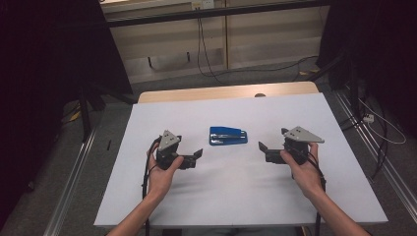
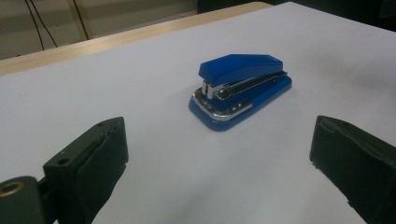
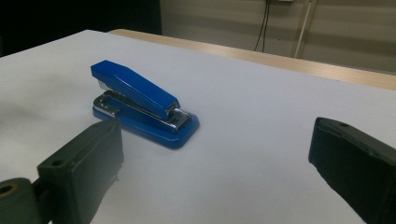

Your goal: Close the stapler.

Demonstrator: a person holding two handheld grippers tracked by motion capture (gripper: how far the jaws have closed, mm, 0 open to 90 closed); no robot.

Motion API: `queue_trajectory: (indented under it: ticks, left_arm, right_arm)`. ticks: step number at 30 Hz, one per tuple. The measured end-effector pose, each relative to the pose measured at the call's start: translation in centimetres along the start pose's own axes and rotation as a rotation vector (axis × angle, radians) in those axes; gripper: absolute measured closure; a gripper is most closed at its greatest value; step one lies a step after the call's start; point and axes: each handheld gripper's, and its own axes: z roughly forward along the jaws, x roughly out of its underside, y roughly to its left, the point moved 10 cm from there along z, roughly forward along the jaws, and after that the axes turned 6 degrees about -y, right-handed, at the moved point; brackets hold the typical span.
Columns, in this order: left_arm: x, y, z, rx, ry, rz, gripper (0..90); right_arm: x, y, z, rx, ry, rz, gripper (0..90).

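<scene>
A: Fig. 1, near edge of the desk (image 1: 147, 206). What did the two hands carry?

B: The left gripper (image 1: 195, 156) and the right gripper (image 1: 262, 149) each lay in a hand just inside the near edge, pointing inward at one another. Both sets of jaws stood spread wide, with nothing between them but bare desk.

A: And farther in?

B: The stapler (image 1: 228, 135) lay flat near the desk's middle, between the two grippers and slightly beyond them, touched by neither. Its long axis ran parallel to the near edge. In the left gripper view the stapler (image 2: 240, 88) showed its stapling end nearest; in the right gripper view the stapler (image 3: 142, 103) showed its raised arm running down to that end.

A: What could go wrong?

B: Probably a slip. The blue casing looked smooth and its top sloped, so jaws closing on the arm alone might squeeze it down or let it slide. A one-sided push could also spin the stapler towards the far edge.
</scene>
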Motion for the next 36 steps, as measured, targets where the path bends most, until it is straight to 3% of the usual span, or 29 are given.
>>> queue_trajectory:
  ticks: [5,8,13,24,31,33,36]
  left_arm:
    - [0.1,0.0,-1.2,0.003,-0.013,-0.005,4.5]
    - [0.0,-0.3,-1.8,-0.001,-0.027,0.040,4.5]
    - [0.1,-0.4,-3.4,0.003,-0.048,0.025,4.5]
    - [1.4,-0.1,-5.3,-0.011,-0.033,-0.002,4.5]
    - [2.0,0.8,-6.9,-0.048,-0.032,-0.005,4.5]
    - [2.2,1.2,-7.5,-0.077,-0.032,0.006,4.5]
    - [2.4,1.1,-8.1,-0.079,-0.033,0.006,4.6]
  right_arm:
    - [0.3,-0.5,-0.4,0.023,0.004,0.002,3.1]
    - [0.4,-0.5,-0.7,0.025,0.001,0.000,3.0]
    - [0.7,-0.4,-1.3,0.023,0.001,0.001,3.0]
    - [1.2,-0.8,-2.9,0.045,0.018,0.014,3.1]
    - [1.3,-1.3,-4.3,0.071,0.009,-0.001,3.2]
    - [1.3,-1.5,-4.8,0.071,0.002,0.002,3.1]
    - [1.4,-1.8,-5.5,0.075,-0.009,0.004,3.2]
